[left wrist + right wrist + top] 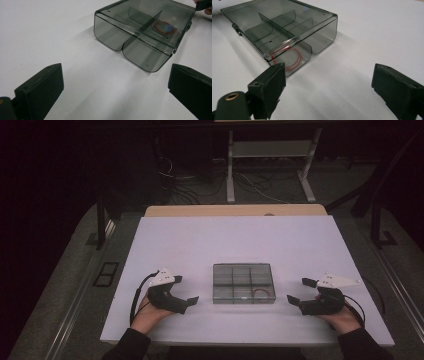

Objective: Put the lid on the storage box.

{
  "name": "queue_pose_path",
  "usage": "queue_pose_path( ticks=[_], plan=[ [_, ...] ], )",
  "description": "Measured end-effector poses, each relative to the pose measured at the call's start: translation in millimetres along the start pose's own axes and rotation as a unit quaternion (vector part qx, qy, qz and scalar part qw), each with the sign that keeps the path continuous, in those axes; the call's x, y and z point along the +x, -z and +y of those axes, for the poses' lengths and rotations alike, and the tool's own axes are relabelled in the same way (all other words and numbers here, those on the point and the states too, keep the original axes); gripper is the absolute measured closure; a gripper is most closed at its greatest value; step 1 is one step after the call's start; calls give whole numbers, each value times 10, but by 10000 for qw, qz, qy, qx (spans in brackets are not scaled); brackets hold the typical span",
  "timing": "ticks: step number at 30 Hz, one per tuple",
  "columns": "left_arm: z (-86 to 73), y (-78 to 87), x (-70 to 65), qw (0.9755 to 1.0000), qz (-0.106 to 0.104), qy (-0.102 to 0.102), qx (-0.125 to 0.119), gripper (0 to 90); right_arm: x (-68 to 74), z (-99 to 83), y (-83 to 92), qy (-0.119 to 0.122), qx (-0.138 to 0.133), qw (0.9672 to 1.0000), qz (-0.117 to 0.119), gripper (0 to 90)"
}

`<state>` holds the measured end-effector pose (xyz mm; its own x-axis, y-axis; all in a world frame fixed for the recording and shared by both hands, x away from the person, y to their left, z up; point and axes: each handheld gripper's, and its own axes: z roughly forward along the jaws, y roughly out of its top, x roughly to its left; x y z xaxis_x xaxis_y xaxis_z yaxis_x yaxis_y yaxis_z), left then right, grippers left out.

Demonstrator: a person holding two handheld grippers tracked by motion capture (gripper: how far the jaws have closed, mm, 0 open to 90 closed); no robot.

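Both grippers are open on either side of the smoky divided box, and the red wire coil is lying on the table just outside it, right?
Not quite. The red wire coil lies inside the box, in a compartment at its corner toward the right gripper, as the right gripper view shows. The rest holds: the left gripper and the right are open, flanking the box.

table: bare white top on every side | obstacle: smoky divided box at centre — shut lid | approach: open lanes from left gripper and right gripper — nothing between

smoky clear divided box | lying flat, lid closed, mid-table | holding a red wire loop in one corner compartment
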<state>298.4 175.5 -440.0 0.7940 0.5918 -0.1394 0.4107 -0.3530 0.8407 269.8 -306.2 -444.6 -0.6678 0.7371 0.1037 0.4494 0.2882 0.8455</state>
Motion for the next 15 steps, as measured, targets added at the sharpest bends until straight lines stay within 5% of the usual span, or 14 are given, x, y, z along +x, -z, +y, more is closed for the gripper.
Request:
queue_pose_path(
  ticks=[15],
  plan=[
    [0,-1,-4,10000,11,-11,42,0,-1,-7,0,35,9,10000,3,118]
  ],
)
